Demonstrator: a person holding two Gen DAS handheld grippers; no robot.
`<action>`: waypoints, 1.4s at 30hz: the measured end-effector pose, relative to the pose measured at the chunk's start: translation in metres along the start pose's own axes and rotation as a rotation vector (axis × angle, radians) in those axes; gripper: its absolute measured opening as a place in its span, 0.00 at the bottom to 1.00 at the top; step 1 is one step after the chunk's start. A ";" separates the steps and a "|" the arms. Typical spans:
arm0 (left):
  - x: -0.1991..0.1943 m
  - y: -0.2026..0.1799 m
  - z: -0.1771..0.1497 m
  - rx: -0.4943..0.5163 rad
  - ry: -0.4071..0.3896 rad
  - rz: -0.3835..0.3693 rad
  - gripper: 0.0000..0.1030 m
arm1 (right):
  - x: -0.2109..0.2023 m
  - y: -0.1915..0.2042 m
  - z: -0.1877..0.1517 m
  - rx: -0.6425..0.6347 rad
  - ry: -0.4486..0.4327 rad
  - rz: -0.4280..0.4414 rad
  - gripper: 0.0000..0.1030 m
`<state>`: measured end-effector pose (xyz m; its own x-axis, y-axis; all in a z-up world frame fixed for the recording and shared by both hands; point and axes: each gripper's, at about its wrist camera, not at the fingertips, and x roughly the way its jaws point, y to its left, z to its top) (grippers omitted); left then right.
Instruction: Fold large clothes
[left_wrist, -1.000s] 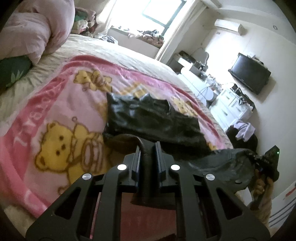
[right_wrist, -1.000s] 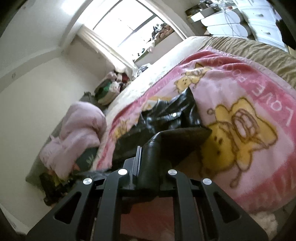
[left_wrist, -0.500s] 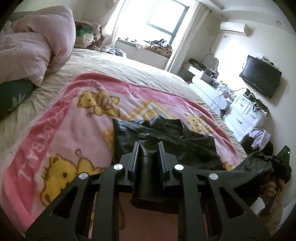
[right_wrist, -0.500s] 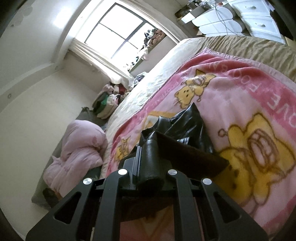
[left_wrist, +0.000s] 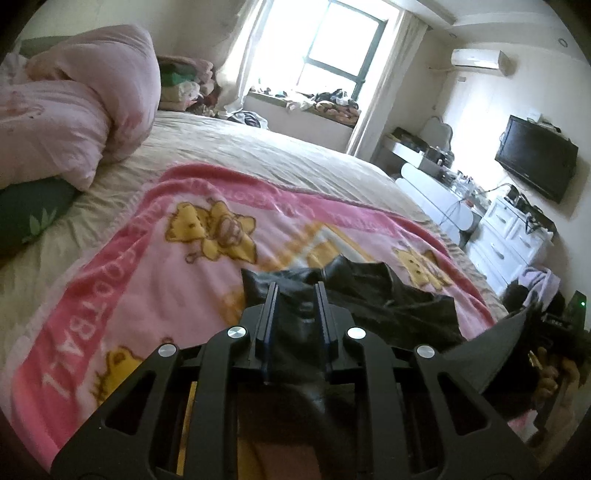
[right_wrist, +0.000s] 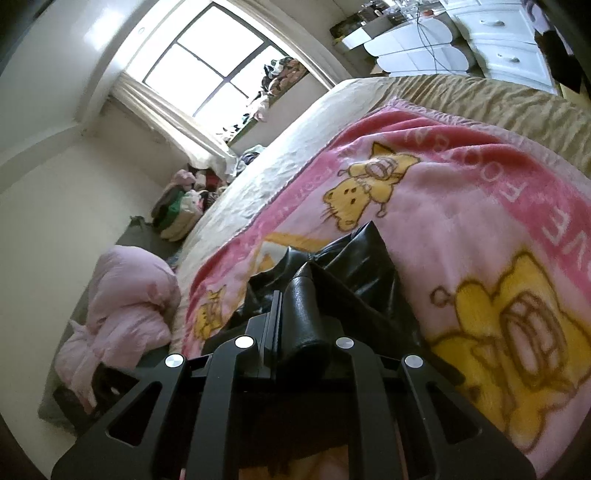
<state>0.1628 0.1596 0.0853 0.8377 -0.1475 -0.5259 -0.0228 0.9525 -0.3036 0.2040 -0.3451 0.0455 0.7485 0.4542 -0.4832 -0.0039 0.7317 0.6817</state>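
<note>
A bed (left_wrist: 258, 155) is carrying a pink bear-print blanket (left_wrist: 147, 266), on which a black leather-look garment (left_wrist: 388, 295) is lying partly folded. The left gripper (left_wrist: 295, 306) is pinching one edge of that garment, its jaws having just been opening slightly around the fabric. The right gripper (right_wrist: 295, 306) is clamping another edge, jaws nearly closed.

Bright daylight pours in through the window (left_wrist: 334, 48), so white it hides what is outside. The room bends round at the dark edges. Close things look a little fuzzy, maybe.
</note>
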 end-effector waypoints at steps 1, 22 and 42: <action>0.003 0.002 0.001 0.001 -0.002 0.005 0.12 | 0.006 0.000 0.001 0.000 0.002 -0.007 0.11; 0.039 0.027 -0.015 0.017 0.037 -0.091 0.40 | 0.098 -0.025 0.013 0.012 0.077 -0.148 0.16; 0.089 -0.080 -0.084 0.669 0.229 -0.156 0.59 | 0.078 -0.012 0.026 -0.066 0.044 -0.125 0.74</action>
<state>0.1935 0.0476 -0.0042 0.6666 -0.2777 -0.6918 0.4882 0.8639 0.1237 0.2797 -0.3315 0.0139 0.7164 0.3779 -0.5865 0.0431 0.8151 0.5778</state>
